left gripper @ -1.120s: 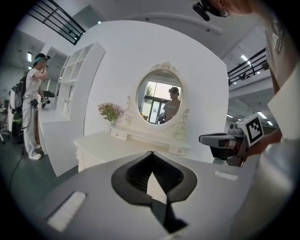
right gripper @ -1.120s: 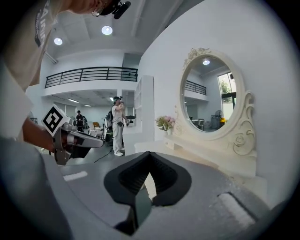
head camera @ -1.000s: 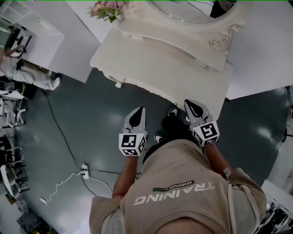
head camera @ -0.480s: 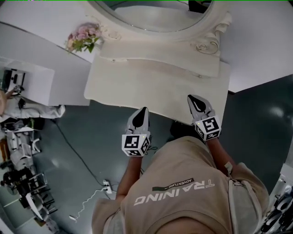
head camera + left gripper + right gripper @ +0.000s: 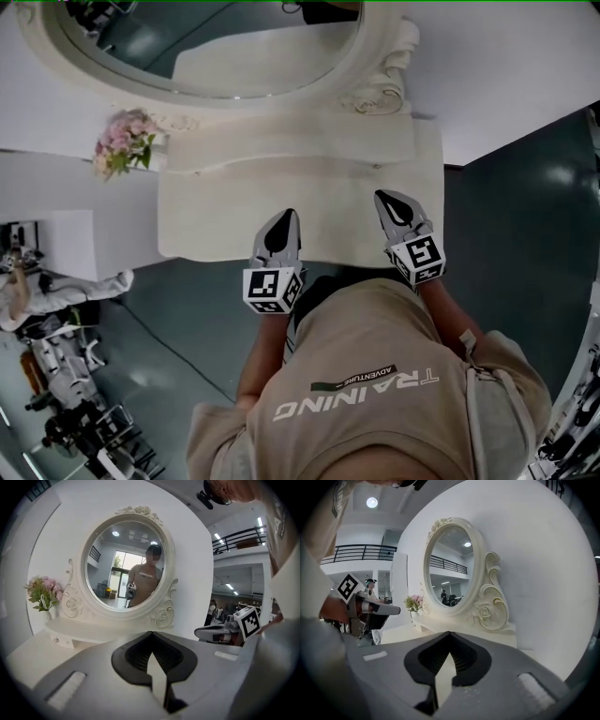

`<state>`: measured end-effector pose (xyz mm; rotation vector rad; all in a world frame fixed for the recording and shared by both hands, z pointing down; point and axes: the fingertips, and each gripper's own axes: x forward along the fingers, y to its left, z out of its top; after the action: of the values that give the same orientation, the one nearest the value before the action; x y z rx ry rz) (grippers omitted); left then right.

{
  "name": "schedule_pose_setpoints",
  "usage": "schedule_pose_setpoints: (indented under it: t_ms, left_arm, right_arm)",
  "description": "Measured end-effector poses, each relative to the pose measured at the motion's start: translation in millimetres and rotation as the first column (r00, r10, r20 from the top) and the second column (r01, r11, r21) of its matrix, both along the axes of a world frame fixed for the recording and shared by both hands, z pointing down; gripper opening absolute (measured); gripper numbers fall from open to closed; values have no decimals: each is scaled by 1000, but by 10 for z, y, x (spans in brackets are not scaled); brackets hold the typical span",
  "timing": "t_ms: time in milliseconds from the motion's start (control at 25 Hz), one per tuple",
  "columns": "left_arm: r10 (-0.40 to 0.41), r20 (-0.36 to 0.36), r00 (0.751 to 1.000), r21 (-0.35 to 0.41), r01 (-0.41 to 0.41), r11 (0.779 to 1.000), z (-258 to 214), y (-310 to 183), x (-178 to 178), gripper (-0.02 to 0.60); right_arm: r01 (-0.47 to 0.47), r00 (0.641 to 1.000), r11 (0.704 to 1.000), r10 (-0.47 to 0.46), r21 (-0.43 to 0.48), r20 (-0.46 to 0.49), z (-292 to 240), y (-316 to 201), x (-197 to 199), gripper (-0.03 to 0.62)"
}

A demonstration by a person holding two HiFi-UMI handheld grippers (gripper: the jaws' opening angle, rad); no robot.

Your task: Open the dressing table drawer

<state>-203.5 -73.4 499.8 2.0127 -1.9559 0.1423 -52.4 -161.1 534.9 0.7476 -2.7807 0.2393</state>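
Table (image 5: 225, 211) sits directly ahead of the person, with mirror (image 5: 216, 47) at its far edge. Left gripper (image 5: 284, 221) & right gripper (image 5: 388, 202) hover over the near edge, jaws pinched together, empty. Drawer (image 5: 63, 639) w/ knob, under mirror at far left, looks shut. Nothing done: reach, grip, pull all remain.

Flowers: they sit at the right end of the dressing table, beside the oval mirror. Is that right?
Not quite. The flowers sit at the left end of the dressing table, beside the oval mirror. The head view shows it, and the left gripper view agrees.
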Motion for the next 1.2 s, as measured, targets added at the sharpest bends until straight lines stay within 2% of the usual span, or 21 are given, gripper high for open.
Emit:
schedule_pose_setpoints:
  t_ms: [160,360,520,640,920,1120,1160,1200]
  left_arm:
    - [79,1,997,-10,-79,997,-22,-114,64,18]
    - [169,-3,986,-1,-169,986,-37,-263,49,18]
    - [261,9,965,8,-261,965,-46,-346,71,18]
    - [309,26,951,18,-310,951,-65,-499,69,18]
    - [369,7,930,23,-369,929,-70,-690,106,18]
    - [368,-10,930,0,-368,930,-3,-726,73,18]
    - [366,-12,931,-2,-366,931,-2,-726,65,18]
    - [364,-13,931,-4,-364,932,-3,-726,58,18]
  right_arm:
    - [-75,997,997,75,-10,-14,5,-25,114,2]
    - [-172,984,985,173,23,-37,-43,-77,184,2]
    - [-271,962,962,272,26,-34,-67,-58,205,2]
    - [-303,952,953,304,26,-42,-65,-65,199,3]
    - [-371,923,929,370,11,-101,167,-160,270,2]
    - [-379,919,925,377,6,-119,260,-191,257,3]
    - [-375,920,927,372,5,-125,285,-199,247,10]
    - [-368,922,930,365,3,-133,312,-207,235,78]
